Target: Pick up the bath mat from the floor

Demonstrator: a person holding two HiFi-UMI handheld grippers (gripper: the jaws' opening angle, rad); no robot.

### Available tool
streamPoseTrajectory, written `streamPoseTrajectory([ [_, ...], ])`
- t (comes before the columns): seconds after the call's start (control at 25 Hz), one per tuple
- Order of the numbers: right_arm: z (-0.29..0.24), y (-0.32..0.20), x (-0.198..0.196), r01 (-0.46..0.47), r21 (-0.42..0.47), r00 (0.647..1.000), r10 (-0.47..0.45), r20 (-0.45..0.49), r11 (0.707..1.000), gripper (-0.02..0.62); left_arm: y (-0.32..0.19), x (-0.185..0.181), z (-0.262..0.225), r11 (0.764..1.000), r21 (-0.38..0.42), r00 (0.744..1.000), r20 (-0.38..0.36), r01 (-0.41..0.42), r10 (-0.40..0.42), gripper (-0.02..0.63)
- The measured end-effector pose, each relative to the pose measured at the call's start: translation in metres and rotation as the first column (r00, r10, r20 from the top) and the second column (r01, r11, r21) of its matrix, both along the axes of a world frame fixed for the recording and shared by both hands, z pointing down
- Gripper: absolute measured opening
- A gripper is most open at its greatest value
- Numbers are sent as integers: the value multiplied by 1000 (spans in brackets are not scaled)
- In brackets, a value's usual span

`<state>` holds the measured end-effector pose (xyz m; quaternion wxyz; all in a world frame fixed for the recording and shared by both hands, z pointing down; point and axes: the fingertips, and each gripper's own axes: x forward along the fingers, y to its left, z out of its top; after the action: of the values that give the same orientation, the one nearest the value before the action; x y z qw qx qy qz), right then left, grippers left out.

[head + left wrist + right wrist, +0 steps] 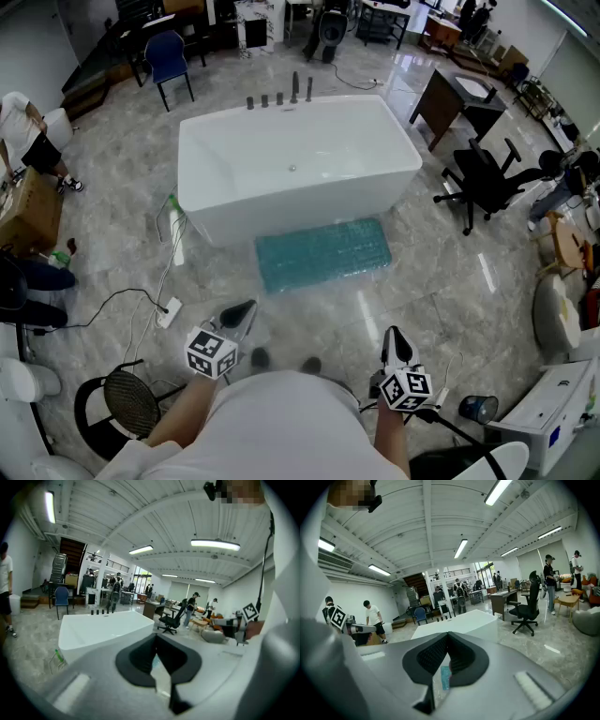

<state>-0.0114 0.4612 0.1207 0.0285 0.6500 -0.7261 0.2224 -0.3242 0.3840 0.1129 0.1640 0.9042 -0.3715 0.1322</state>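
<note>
We note a polished grey stone floor (112, 253) in a large open hall. At its left edge a person (28, 131) stands by a cardboard box (26, 214); nearer us a white power strip (169, 312) lies on the tiles with its cable trailing left. A blue chair (169, 56) stands toward the far left. In the middle is a white freestanding bathtub (309, 204). The teal bath mat (323, 253) lies flat on the floor just beside the tub's near wall, under its right half. To the right, well apart from the mat, are a dark desk (441, 108) and a black office chair (487, 178). The tiles between us and the mat's near edge are bare, as is the strip off its right end. The left gripper (241, 313) has its jaws together, holding nothing, low and left of the mat. The right gripper (395, 343) likewise has its jaws together and holds nothing, below the mat's right corner.
</note>
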Motion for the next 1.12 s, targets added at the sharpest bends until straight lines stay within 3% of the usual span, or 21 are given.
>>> streamPoseTrajectory([
  [0.56, 6, 16, 16, 3, -3, 999, -2, 32, 1000, 5, 19, 20, 8, 1000, -21, 1000, 16, 0, 1, 3],
  [1.12, 35, 38, 89, -34, -52, 995, 38, 89, 998, 5, 37, 82, 16, 1000, -12, 1000, 28, -4, 4, 3],
])
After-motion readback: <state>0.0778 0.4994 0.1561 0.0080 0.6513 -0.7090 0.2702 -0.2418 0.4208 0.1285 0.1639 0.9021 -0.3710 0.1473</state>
